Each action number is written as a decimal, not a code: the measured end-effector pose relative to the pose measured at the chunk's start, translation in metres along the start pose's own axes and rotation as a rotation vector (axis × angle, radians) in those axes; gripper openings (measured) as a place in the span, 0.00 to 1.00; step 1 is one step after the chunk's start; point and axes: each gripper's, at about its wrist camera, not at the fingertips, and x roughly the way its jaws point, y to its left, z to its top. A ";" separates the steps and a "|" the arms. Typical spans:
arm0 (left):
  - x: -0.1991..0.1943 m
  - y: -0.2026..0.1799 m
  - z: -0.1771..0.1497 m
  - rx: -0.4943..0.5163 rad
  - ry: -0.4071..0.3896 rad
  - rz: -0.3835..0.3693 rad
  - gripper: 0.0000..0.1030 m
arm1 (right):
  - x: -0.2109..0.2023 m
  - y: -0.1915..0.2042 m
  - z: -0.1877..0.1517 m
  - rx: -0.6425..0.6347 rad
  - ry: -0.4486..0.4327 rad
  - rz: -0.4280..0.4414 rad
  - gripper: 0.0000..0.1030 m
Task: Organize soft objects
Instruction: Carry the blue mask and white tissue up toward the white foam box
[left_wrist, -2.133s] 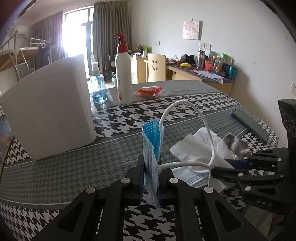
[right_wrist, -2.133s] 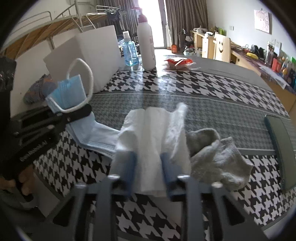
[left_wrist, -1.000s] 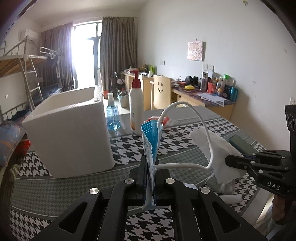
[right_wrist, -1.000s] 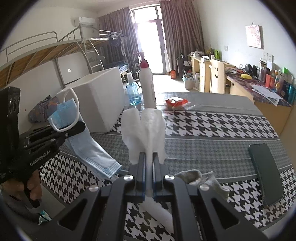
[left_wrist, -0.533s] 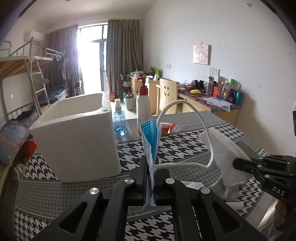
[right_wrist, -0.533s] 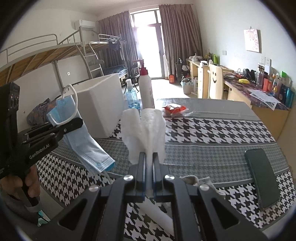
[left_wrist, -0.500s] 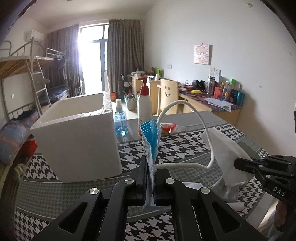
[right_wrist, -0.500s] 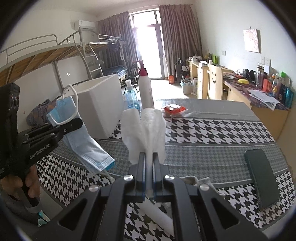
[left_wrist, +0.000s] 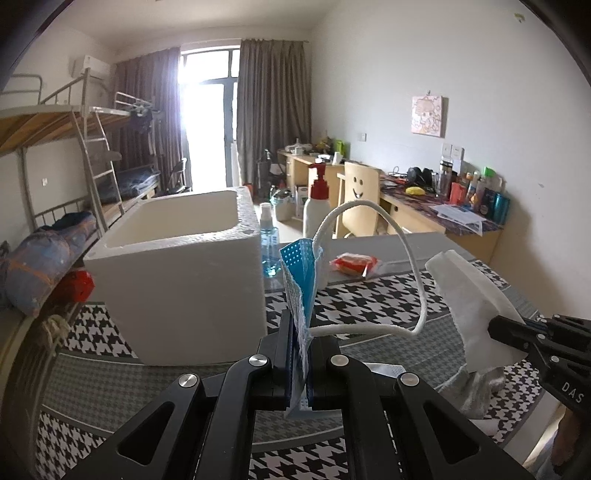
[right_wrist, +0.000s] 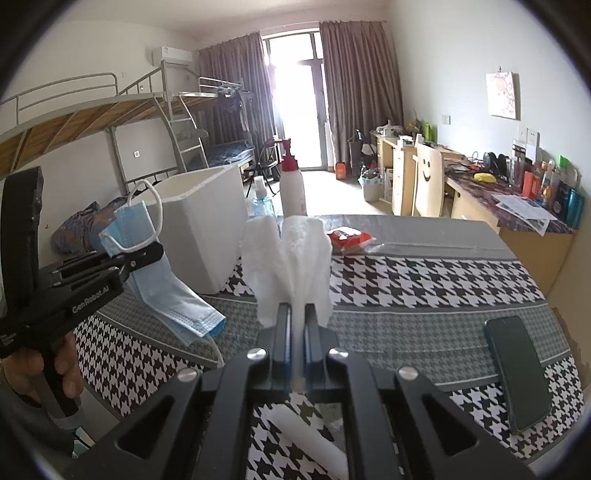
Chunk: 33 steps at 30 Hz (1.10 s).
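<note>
Above surface (right_wrist: 424, 288), beside foam box (left_wrist: 177, 288): left tool (left_wrist: 300, 354) pinching mask (left_wrist: 301, 280) at folded edge, rest hanging limp, loop springy. Right tool (right_wrist: 297, 328) clamping tissue (right_wrist: 291, 254), feather-light, tearing easily. Sock (left_wrist: 476, 387) lying below.

We see a pleated nonwoven face mask (left_wrist: 301, 280), a soft crinkled paper tissue (right_wrist: 291, 254), a matt grainy foam box (left_wrist: 184, 280), a glossy black phone (right_wrist: 517, 373) and matt woven houndstooth cloth on the table (right_wrist: 424, 280)
</note>
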 end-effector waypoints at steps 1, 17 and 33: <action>0.000 0.001 0.000 0.002 -0.005 -0.002 0.05 | 0.000 0.001 0.001 -0.005 -0.004 -0.003 0.08; -0.012 0.006 0.018 0.028 -0.054 -0.030 0.05 | 0.004 0.014 0.022 -0.029 -0.046 0.038 0.08; -0.020 0.007 0.038 0.053 -0.094 -0.047 0.05 | 0.000 0.014 0.046 -0.030 -0.090 0.032 0.08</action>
